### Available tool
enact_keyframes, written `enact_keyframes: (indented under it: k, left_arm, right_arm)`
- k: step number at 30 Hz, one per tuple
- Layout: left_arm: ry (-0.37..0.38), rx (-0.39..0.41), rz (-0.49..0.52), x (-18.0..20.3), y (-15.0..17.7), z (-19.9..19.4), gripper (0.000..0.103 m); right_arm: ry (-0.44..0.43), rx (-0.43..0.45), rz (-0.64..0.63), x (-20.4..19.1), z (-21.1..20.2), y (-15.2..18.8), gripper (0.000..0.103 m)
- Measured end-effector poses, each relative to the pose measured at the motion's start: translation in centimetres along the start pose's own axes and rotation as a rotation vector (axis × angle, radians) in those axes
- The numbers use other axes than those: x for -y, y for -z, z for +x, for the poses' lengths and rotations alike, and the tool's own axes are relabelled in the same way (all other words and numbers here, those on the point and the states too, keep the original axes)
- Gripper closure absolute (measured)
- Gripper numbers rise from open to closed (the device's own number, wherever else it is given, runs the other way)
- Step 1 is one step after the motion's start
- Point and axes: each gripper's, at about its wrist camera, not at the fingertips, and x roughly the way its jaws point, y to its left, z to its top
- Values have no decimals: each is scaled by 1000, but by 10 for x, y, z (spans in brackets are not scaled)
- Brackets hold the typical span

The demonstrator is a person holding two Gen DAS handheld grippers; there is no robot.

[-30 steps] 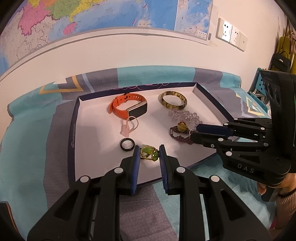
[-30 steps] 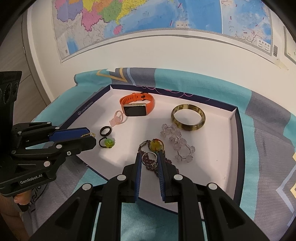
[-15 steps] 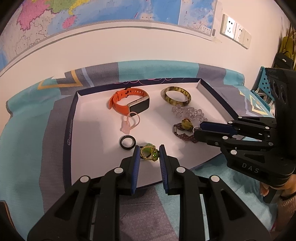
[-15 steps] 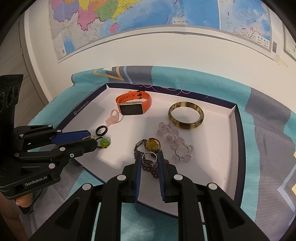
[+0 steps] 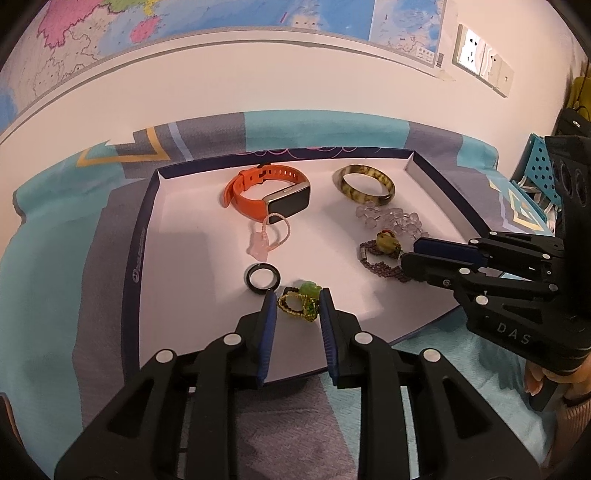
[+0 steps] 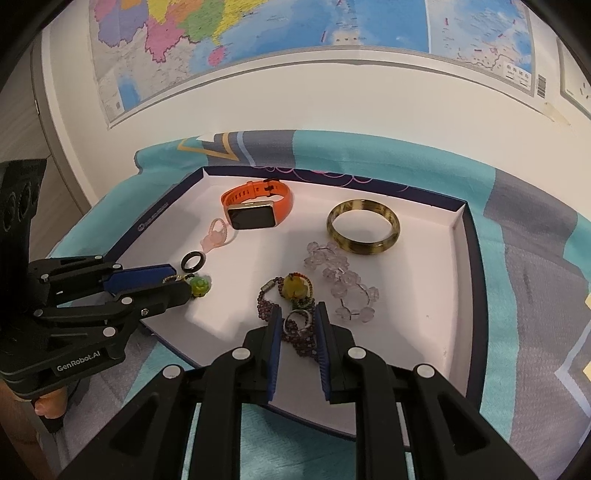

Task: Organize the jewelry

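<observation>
A white tray [image 5: 177, 258] with a dark rim was seen on a teal and grey patterned cloth [image 5: 55, 266], its jewelry scattered inside. In the left wrist view, the left gripper [image 5: 297, 299] was caught with its jaws opening around a green beaded ring [image 5: 301, 301], the pads no longer pressing it; a black ring [image 5: 263, 278] lay just beside, at ten o'clock from the fingertips. The right wrist view showed what the other hid: the right gripper [image 6: 298, 314] was held narrow around a silver ring [image 6: 297, 318] lying on a purple bead bracelet [image 6: 291, 332], though a firm pinch could not be told. Toward the tray's twelve o'clock edge an orange smartwatch [image 6: 255, 206] and an amber bangle [image 6: 364, 230] were seen, with a clear crystal bracelet [image 6: 341, 280] and a pink ring [image 6: 216, 236] between. Wall sockets [image 5: 480, 64] were shown only in the left view; the wall map [image 6: 277, 33] was seen widest in the right.
</observation>
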Motion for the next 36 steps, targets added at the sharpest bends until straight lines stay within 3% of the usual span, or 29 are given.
enact_keyframes:
  k: [7,8,9,12,14,15,16,18,26,36]
  left_arm:
    - [-16,24,-10,-2,3,-8,51]
    - [-17,34,-12,-2,3,-11,48]
    - [-22,47,-11,-2,4,-15,43]
    - [-36,75,-17,-3,6,-27,17]
    - [-60,102,-16,-3,9,-38,12]
    - [-70,107,-16,-3,10,-41,6]
    - [-83,118,-21,-4,12,-46,5]
    - [-98,139,-25,-3,17,-57,5]
    - [-161,165,-49,-1,37,-82,5]
    - [-172,137,-93,-1,59,-90,5]
  right_arm:
    - [-1,27,16,2,-10,2,71]
    - [1,35,21,3,-13,3,62]
    - [11,46,27,3,-17,4,45]
    - [20,80,30,4,-31,8,34]
    - [35,101,38,4,-41,12,19]
    - [43,120,40,4,-48,14,17]
    - [46,128,38,4,-52,16,17]
    - [69,134,24,2,-59,22,7]
    - [82,110,-5,-15,-67,47,7]
    - [67,86,7,-32,-70,68,7]
